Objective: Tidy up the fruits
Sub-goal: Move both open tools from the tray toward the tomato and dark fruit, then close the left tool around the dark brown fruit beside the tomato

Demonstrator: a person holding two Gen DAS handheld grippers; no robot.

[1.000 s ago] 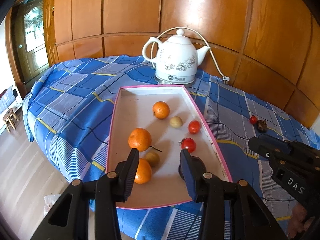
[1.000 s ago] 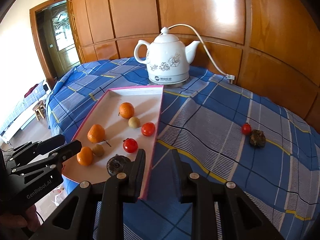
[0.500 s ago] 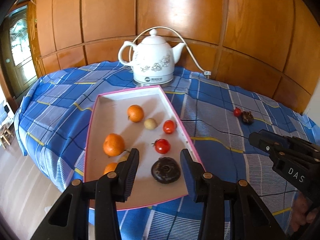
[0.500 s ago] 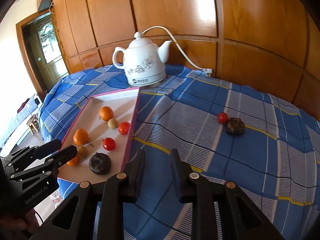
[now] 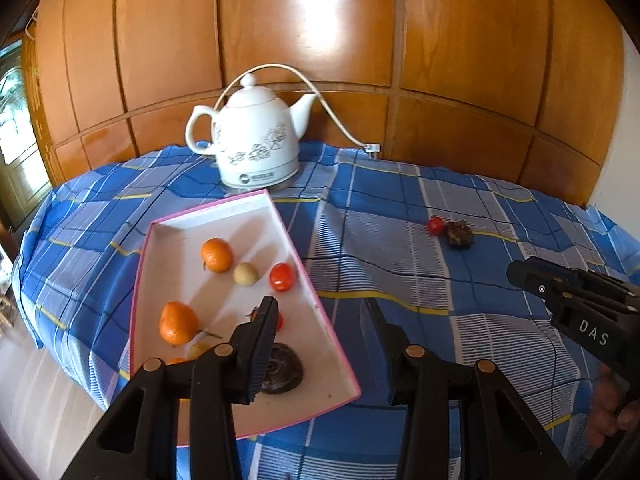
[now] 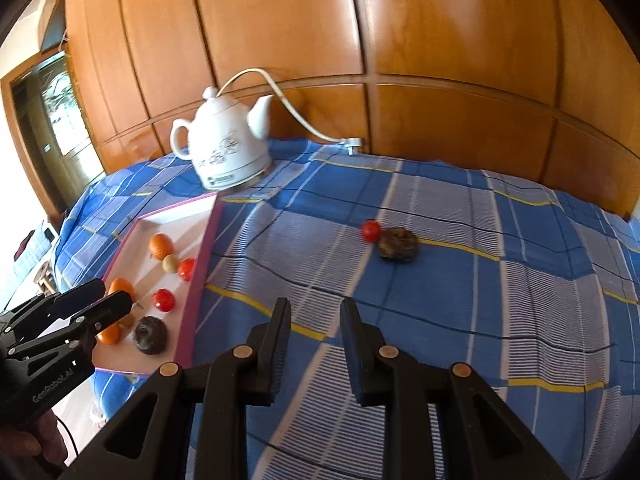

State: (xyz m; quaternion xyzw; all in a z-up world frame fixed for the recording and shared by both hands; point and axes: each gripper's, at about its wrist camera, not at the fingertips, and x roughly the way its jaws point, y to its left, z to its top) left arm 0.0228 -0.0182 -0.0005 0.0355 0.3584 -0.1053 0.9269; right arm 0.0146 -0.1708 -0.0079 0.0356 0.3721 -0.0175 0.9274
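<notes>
**Both grippers swing off the tray toward the two fruits left on the cloth**

The blue plaid tablecloth [image 6: 460,280] fills most of both views now; a second ago the pink-rimmed tray [image 5: 336,354] sat square ahead of the left wrist camera, and it has since slid to the left of both views. The white ceramic kettle [image 5: 256,148] stands just behind the tray's far end, its cord trailing to a plug at the wood-panelled wall [image 5: 320,40].

In the tray lie the sorted fruits: two tangerines [image 5: 216,255], with the edge of a third just showing behind the left gripper's finger, a dark wrinkled fruit [image 6: 150,335] at the end farthest from the kettle, two cherry tomatoes [image 5: 282,277] along the rim nearest the open cloth, and a small pale round fruit [image 5: 245,274] between tangerine and tomato. A second pale fruit is mostly hidden.

Well apart from the tray, out on the cloth to the kettle's right, a dark wrinkled fruit [image 6: 398,244] and a lone cherry tomato [image 6: 371,230] sit touching or nearly so.

The left gripper [image 5: 320,316] hangs over the tray's near corner, jaws apart with nothing between them. The right gripper [image 6: 314,320] shows a narrow gap and is likewise empty, aimed across open cloth toward the stray pair.

By my reading, the tray work is done for now and those two strays are next, the right gripper being better placed; it would have to open wider first.
</notes>
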